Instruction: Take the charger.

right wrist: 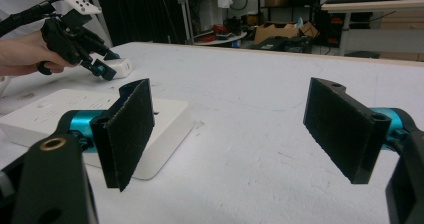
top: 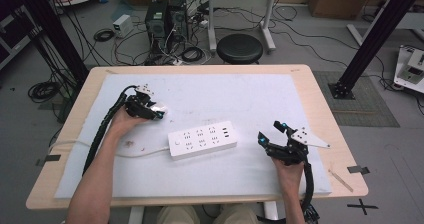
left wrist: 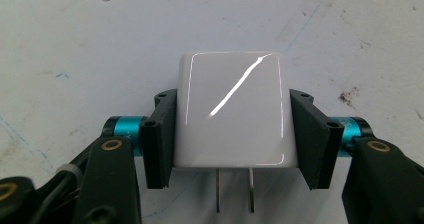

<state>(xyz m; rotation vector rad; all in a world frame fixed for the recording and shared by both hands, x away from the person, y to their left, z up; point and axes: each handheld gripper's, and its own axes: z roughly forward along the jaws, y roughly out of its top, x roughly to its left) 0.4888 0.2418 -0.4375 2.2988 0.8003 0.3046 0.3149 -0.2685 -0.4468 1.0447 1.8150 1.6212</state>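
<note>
A: Left of frame?
B: Left gripper (top: 159, 113), forearm angled up from bottom left, jaws clamped on a white glossy plug adapter (left wrist: 233, 111), prongs toward the camera, on the mat (top: 250, 91).
A: Centre, right?
B: Power strip (top: 202, 139); right gripper (top: 272, 132), jaws apart, empty.

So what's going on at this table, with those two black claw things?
A person sits at the table with a handheld gripper in each hand. The left gripper is shut on a small white plug-in charger, its two metal prongs pointing back toward the hand. A white power strip lies in the middle of the table. The right gripper hangs open beside the strip, holding nothing. The charger is not yet plugged in.
</note>
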